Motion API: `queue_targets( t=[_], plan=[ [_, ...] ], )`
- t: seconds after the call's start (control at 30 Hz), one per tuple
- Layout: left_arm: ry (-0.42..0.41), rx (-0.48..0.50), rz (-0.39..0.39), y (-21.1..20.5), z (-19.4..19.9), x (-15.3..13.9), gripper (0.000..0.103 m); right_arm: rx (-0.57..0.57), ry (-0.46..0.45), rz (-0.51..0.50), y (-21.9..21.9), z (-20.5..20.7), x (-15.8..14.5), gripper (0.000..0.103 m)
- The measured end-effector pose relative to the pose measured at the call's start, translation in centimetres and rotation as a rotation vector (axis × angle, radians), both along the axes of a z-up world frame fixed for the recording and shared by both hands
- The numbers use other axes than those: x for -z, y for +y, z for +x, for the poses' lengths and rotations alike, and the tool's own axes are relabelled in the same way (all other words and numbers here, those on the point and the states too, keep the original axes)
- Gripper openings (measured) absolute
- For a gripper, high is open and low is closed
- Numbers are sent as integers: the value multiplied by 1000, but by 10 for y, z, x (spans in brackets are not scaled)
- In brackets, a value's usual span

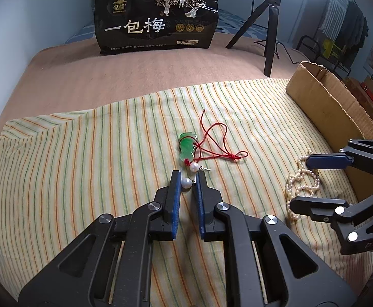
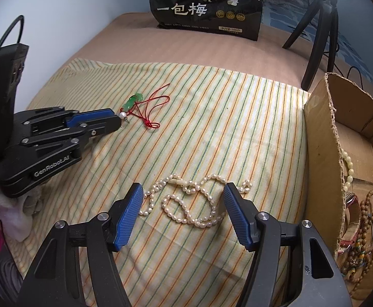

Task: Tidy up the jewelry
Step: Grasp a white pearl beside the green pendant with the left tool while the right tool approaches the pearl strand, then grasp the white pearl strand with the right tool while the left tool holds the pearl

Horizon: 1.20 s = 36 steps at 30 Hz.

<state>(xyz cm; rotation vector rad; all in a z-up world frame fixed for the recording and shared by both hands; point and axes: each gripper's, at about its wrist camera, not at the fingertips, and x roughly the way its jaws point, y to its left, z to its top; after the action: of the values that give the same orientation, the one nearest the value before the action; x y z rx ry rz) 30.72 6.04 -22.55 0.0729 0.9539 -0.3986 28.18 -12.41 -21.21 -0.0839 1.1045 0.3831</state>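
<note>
Small, smooth, slippery round white pearl earring [image 1: 186, 183], mid striped cloth [image 1: 84, 179], pinched lightly at widest part by left gripper [image 1: 187, 183]; right gripper [image 2: 182, 199] spread around limp pearl necklace [image 2: 186, 199].

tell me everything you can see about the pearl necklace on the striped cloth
The pearl necklace is one long strand of small, slightly irregular cream-white beads with a pale tube-shaped piece, perhaps the clasp, near its far side. It lies flat and loose on the striped cloth, curled into overlapping loops. It sits beside the cardboard box but apart from it. The right gripper is open with its blue fingers on either side of the strand; whether they touch it cannot be told.
</note>
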Motion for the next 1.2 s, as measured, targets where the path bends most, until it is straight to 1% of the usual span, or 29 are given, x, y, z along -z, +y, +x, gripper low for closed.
queue_targets(
  t=[0.3, 0.37, 0.4, 0.43, 0.5, 0.53, 0.6, 0.8, 1.0, 1.2],
  plan=[
    [5, -7, -5, 4, -6, 1, 10, -27, 20, -21, 9, 3, 8, 65],
    [6, -10, -6, 5, -6, 1, 9, -31, 20, -30, 10, 3, 7, 63],
    [7, -11, -6, 5, -6, 1, 9, -30, 18, -39, 10, 3, 7, 55],
    [8, -13, -6, 5, -6, 0, 9, -30, 15, -46, 11, 3, 6, 51],
    [10, -17, -6, 5, -8, 0, 9, -31, 21, -30, 9, 3, 5, 32],
    [11, -20, -7, 6, -9, -1, 9, -33, 25, -18, 9, 2, 5, 27],
    [15, -26, -10, 6, -11, -1, 9, -39, 35, 8, 7, 1, 5, 12],
    [14, -39, -9, 7, -20, -10, 9, -43, 34, 31, 8, -4, 3, 6],
    [-4, -44, -13, 4, -30, -25, 9, -57, 9, 44, 10, -16, -6, 5],
    [-24, -43, -24, -3, -43, -41, 9, -80, -30, 55, 7, -29, -24, 5]
  ],
)
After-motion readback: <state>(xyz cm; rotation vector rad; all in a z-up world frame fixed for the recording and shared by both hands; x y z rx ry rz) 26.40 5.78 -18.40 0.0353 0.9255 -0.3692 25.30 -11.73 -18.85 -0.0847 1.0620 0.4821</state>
